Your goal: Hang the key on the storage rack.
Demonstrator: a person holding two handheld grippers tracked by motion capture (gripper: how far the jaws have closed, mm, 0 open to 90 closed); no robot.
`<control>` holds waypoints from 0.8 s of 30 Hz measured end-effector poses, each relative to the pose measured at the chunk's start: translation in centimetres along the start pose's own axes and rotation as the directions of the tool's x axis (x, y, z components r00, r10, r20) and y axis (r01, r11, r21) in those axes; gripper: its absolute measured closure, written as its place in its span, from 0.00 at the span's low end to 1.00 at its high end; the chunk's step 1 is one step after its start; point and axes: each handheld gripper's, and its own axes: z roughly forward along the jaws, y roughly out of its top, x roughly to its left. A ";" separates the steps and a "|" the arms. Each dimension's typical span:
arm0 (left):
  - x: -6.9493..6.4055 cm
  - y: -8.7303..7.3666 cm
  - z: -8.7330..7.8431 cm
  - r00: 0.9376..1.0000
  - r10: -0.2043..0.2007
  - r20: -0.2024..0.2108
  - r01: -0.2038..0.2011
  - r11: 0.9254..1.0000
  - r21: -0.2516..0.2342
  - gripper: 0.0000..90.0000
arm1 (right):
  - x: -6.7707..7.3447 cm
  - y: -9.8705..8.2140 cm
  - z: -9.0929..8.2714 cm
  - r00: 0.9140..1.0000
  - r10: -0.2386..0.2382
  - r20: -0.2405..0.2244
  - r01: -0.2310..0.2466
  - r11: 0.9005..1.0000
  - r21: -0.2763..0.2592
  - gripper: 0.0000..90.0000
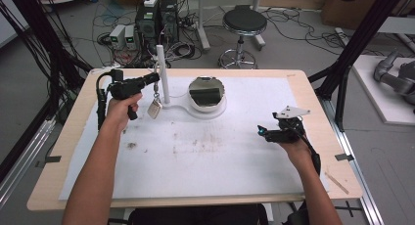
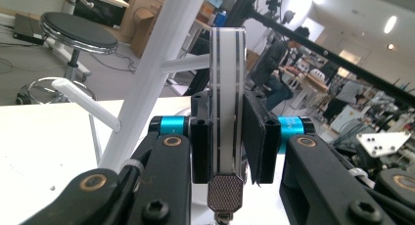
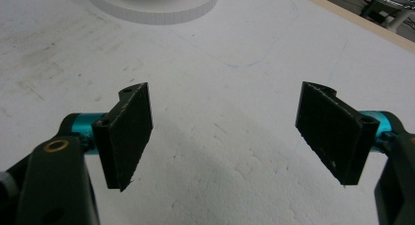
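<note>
The left gripper [image 1: 155, 79] is clamped on a striped strap [image 2: 226, 93] right beside the white stand [image 1: 161, 73], a tag [image 1: 154, 108] dangling below. The right gripper [image 1: 264, 132] rests with jaws wide apart, well clear of the bowl [image 1: 206, 93].

No text, label, brand, number or sign can be read on anything here.

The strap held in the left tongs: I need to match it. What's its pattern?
The strap is white with two thin dark lengthwise stripes; the left gripper view shows it best.

Left hand-held gripper [image 1: 155, 78] grips hanging keychain [image 1: 155, 106] beside white stand [image 1: 162, 73]; right hand-held gripper [image 1: 263, 130] well apart.
</note>
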 end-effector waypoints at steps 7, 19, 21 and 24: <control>0.3 -0.2 0.2 1.000 -0.017 0.013 0.017 1.000 -0.015 0.83 | 0.0 0.0 0.0 1.000 -0.004 -0.006 0.004 1.000 -0.001 0.24; 0.8 -0.3 0.4 0.998 -0.052 -0.023 0.051 0.999 -0.017 0.81 | 0.0 0.0 0.0 1.000 -0.005 -0.008 0.005 1.000 0.003 0.24; 0.8 -0.4 0.5 0.998 -0.045 -0.046 0.045 0.999 -0.009 0.81 | 0.0 0.0 0.0 1.000 -0.005 -0.009 0.005 1.000 -0.001 0.24; 0.8 -0.4 0.5 0.996 -0.017 -0.088 0.018 1.000 0.007 0.79 | 0.0 0.0 0.0 1.000 -0.003 -0.009 0.003 1.000 0.000 0.24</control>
